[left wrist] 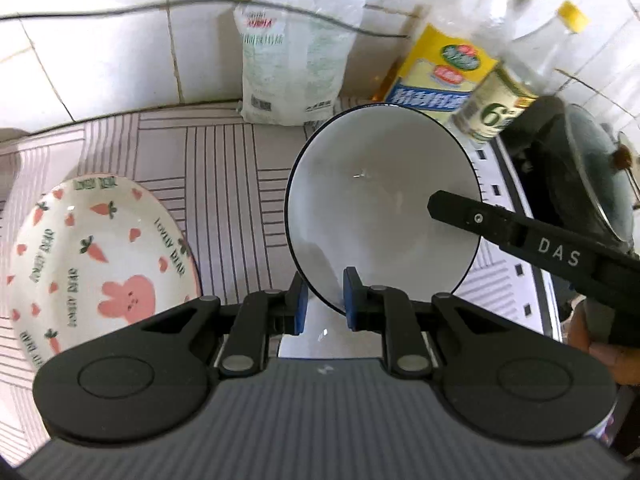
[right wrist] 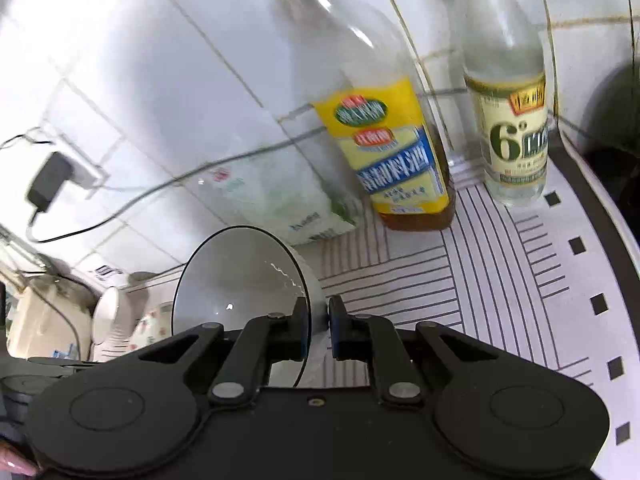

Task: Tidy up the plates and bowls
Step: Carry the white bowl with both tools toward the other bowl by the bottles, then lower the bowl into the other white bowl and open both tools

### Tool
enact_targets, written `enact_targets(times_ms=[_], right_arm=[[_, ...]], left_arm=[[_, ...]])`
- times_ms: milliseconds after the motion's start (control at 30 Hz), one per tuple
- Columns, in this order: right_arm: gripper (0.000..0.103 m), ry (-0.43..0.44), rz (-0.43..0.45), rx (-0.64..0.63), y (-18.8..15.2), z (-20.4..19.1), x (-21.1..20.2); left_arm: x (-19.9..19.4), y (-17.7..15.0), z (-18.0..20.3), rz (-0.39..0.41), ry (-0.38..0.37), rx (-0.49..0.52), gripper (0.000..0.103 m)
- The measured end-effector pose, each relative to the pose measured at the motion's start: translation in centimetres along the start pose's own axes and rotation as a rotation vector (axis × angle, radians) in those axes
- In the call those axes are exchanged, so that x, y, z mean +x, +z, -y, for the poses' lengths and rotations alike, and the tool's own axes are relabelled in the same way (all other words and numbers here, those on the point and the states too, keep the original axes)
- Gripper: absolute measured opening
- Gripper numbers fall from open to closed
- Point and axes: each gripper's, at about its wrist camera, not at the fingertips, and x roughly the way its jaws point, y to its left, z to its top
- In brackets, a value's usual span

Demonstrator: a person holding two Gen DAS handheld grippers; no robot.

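Note:
A white bowl [left wrist: 372,200] with a dark rim is held tilted above the striped counter. My left gripper [left wrist: 323,300] is shut on its near rim. My right gripper [right wrist: 319,330] is shut on the rim of the same bowl [right wrist: 236,276]; one of its fingers [left wrist: 460,210] reaches into the bowl from the right in the left wrist view. A white plate with pink rabbit and carrot prints [left wrist: 96,256] lies on the counter to the left, and its edge shows in the right wrist view [right wrist: 154,326].
A white bag [left wrist: 292,60] leans on the tiled wall. Two bottles, one with a yellow label [right wrist: 384,132] and one with a green "6" label [right wrist: 512,128], stand at the back. A dark pot with a glass lid [left wrist: 580,168] sits at right. A charger [right wrist: 46,182] hangs on the wall.

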Motion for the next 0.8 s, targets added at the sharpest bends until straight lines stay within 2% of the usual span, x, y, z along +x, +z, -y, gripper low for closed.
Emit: enact_targets(times_ms=[367,500,800], right_arm=[[0.013,0.043,0.01,-0.024,-1.7,-1.8,-5.8],[0.013,0.047,0.019,-0.036,-2.7,-2.0,-6.8],[0.014,0.041,-0.028,-0.023,-5.8,-1.0,-7.0]], left_arm=[[-6.6,-3.7,2.4,0.05,0.015,0.053,0.017],[-7.0,-4.8,3.0,0.045,0.027,0.065,0.017],[-5.6,-7.7,3.1,-0.016,0.049,0.065,0.017]])
